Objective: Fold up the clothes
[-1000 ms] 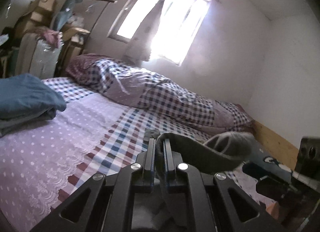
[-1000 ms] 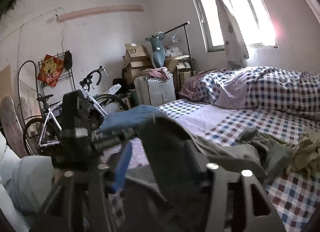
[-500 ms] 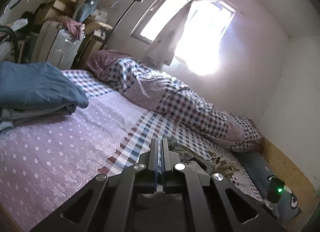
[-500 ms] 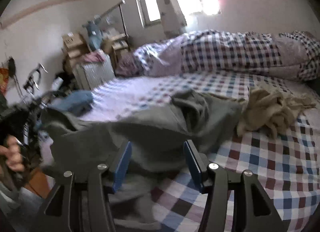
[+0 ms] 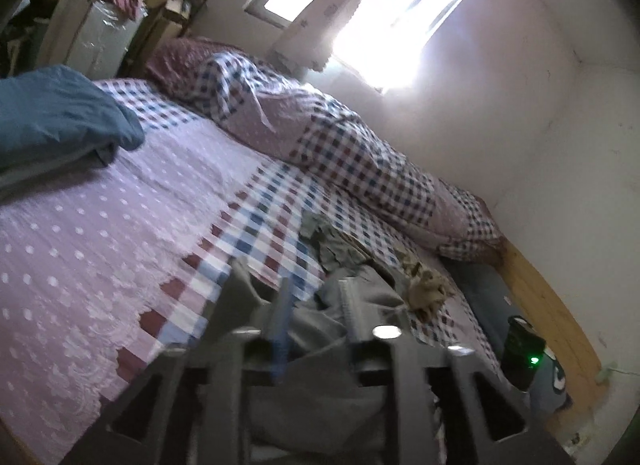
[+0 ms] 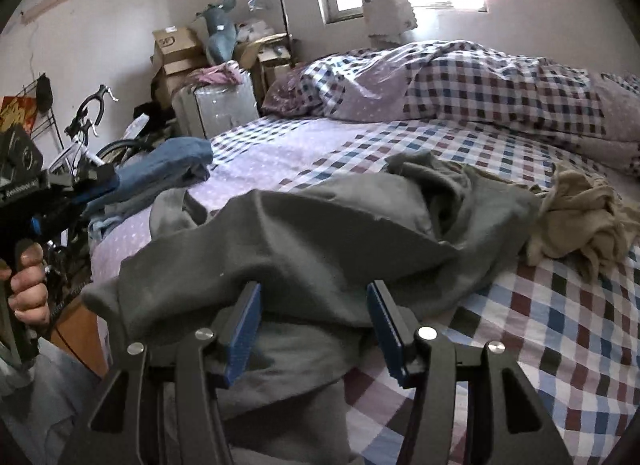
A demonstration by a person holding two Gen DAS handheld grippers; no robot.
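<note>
A grey garment [image 6: 320, 233] lies crumpled on the checked bed sheet [image 6: 560, 325] at the near edge. My right gripper [image 6: 314, 305] is open; the garment's hem drapes over its two blue pads [image 6: 244, 329], with loose cloth between them. In the left wrist view my left gripper [image 5: 294, 289] is blurred and its jaws are opening. Grey cloth [image 5: 316, 329] lies between them, and the pads do not press it. The left gripper [image 6: 94, 189] also shows at the left of the right wrist view, held by a hand [image 6: 26, 285].
A blue folded pile [image 6: 160, 169] sits on the lilac dotted part of the bed. A beige garment [image 6: 580, 217] lies bunched right of the grey one. A checked duvet [image 6: 480, 85] runs along the far side. A bicycle [image 6: 84, 133], suitcase [image 6: 216, 105] and boxes stand beyond the bed.
The left jaws, shut on grey cloth a second ago, now stand apart. The right gripper has come down, and the grey garment has dropped from the air onto the bed.
</note>
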